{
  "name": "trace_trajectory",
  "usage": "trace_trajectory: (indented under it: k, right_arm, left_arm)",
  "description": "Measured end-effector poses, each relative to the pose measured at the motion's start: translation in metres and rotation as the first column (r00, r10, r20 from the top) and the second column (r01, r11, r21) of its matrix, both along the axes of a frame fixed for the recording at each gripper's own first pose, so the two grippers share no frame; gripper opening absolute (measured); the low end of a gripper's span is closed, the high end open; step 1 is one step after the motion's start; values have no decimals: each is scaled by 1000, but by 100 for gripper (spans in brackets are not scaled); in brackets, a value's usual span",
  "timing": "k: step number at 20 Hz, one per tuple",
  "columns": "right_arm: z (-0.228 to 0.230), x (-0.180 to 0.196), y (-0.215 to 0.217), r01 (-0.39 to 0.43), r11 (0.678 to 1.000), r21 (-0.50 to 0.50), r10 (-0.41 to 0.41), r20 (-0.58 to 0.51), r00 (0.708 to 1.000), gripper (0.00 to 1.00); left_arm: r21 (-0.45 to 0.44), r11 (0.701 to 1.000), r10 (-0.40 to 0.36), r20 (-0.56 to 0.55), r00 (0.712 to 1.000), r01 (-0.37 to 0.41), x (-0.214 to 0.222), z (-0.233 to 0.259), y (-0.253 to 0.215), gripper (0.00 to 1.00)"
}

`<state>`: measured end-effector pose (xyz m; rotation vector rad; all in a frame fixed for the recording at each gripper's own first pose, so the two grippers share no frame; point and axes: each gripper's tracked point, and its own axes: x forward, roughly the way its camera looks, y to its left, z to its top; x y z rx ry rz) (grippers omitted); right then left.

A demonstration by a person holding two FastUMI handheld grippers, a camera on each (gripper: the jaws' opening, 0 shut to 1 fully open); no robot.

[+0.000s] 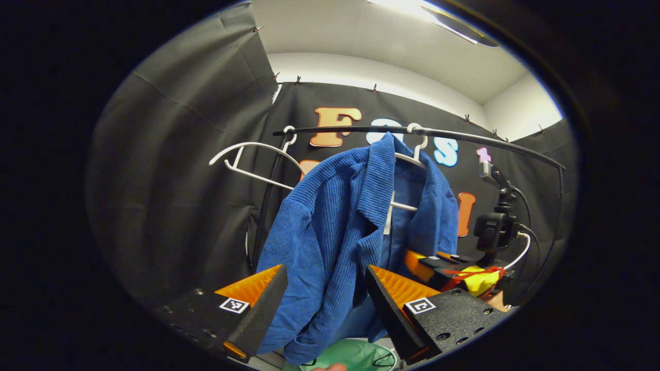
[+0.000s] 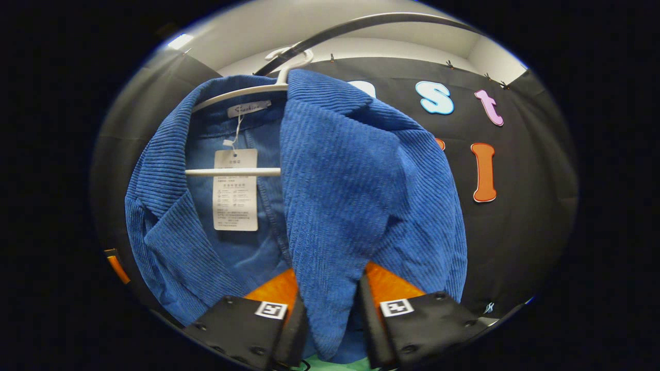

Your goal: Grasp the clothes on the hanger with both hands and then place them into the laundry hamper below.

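Note:
A blue corduroy jacket [image 1: 330, 226] [image 2: 350, 185] hangs on a white hanger [image 1: 412, 159] [image 2: 242, 93] from a black rail [image 1: 464, 135]. In the left gripper view my left gripper [image 1: 325, 304] stands open, its fingers wide apart on either side of the jacket's front panel. In the right gripper view my right gripper [image 2: 332, 319] has both fingers pressed against the hanging lapel, which narrows between them. That right gripper [image 1: 420, 257] also shows at the jacket's far edge in the left gripper view. A green hamper [image 1: 356, 356] [image 2: 330, 364] lies directly below.
An empty white hanger [image 1: 247, 154] hangs on the rail to the left of the jacket. A small black camera on a stand [image 1: 495, 232] with cables sits at the right. A white paper tag [image 2: 235, 190] dangles inside the jacket's collar.

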<state>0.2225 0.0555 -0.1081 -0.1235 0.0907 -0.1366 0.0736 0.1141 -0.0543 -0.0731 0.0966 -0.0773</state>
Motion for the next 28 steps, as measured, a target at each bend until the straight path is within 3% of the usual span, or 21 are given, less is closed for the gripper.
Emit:
trace_trajectory:
  k: [1,2,4,6,7,10,13,14,16,18,21,23,25,26,28]
  right_arm:
    - [6,0,-8,-11,1000,23,10,18,1000,29]
    - [15,-2,-14,-37,998,46,36,35,999,13]
    - [31,-13,-26,-96,992,77,92,50,994,9]
    - [60,-31,-40,-146,986,84,137,108,985,10]
    - [76,-40,-44,-179,980,82,167,143,976,14]
    - [127,-77,-39,-309,949,67,283,251,926,9]
    - [158,-103,-39,-343,939,30,319,303,898,10]
    - [164,-110,-38,-356,934,18,332,317,888,9]
    - [168,-126,-31,-384,923,-10,366,325,872,9]
    - [168,-137,-22,-390,920,-42,382,325,865,9]
    - [169,-140,-19,-387,920,-60,384,326,864,9]
    - [167,-137,-22,-375,925,-60,373,321,871,9]
    - [166,-132,-26,-356,932,-66,358,322,876,10]
    - [166,-131,-27,-349,935,-63,350,325,879,9]
    - [163,-128,-27,-338,939,-56,338,325,884,9]
  left_arm:
    - [8,1000,28,10,1000,-28,-2,-2,-3,91]
    - [7,999,53,16,998,-53,-2,-3,-9,95]
    - [-10,997,77,8,997,-77,0,-11,-27,95]
    - [-5,997,76,-7,997,-76,6,-21,-51,92]
    - [-5,997,72,-11,997,-72,12,-27,-62,95]
    - [-33,997,73,-26,997,-74,30,-41,-91,92]
    - [-32,986,161,-2,987,-161,52,-52,-93,95]
    - [-14,983,181,10,984,-180,62,-55,-94,91]
    - [23,977,213,38,976,-214,81,-57,-95,95]
    - [23,966,254,52,966,-256,92,-58,-93,92]
    - [33,957,282,118,952,-287,97,-51,-79,95]
    - [94,944,305,119,945,-317,91,-57,-56,57]
    - [85,960,260,100,960,-268,86,-57,-49,18]
    - [75,963,250,89,964,-257,79,-55,-45,10]
    - [71,968,235,80,969,-241,64,-42,-34,8]
